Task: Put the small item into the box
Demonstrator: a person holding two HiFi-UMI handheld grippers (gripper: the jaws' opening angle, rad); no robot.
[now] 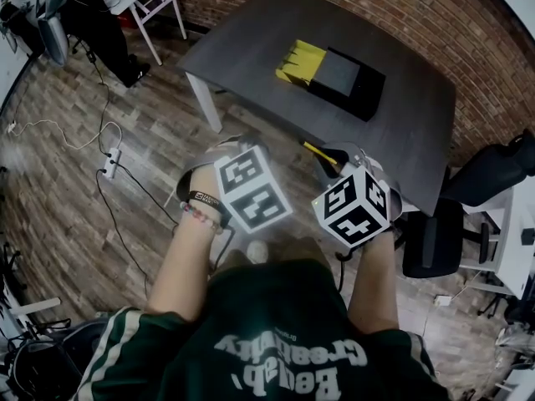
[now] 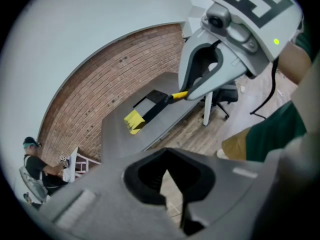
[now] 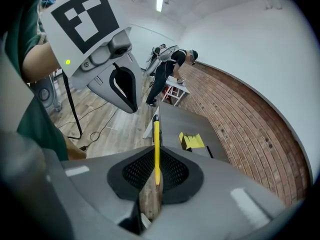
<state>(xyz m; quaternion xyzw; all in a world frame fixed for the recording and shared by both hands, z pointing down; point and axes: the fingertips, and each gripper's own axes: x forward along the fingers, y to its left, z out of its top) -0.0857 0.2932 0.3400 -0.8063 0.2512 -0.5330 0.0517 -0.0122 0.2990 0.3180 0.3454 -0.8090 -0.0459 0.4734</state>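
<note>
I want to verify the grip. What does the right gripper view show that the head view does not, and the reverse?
Only the right gripper view: the right gripper shut on the thin yellow stick, and a ceiling light. Only the head view: a white power strip and a black office chair. Both: the dark table, the box with its yellow flap, the left gripper.

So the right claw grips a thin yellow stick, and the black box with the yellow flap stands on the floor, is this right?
Not quite. The right claw does grip the thin yellow stick, but the black box with the yellow flap stands on the dark table, not on the floor. The head view shows it.
</note>
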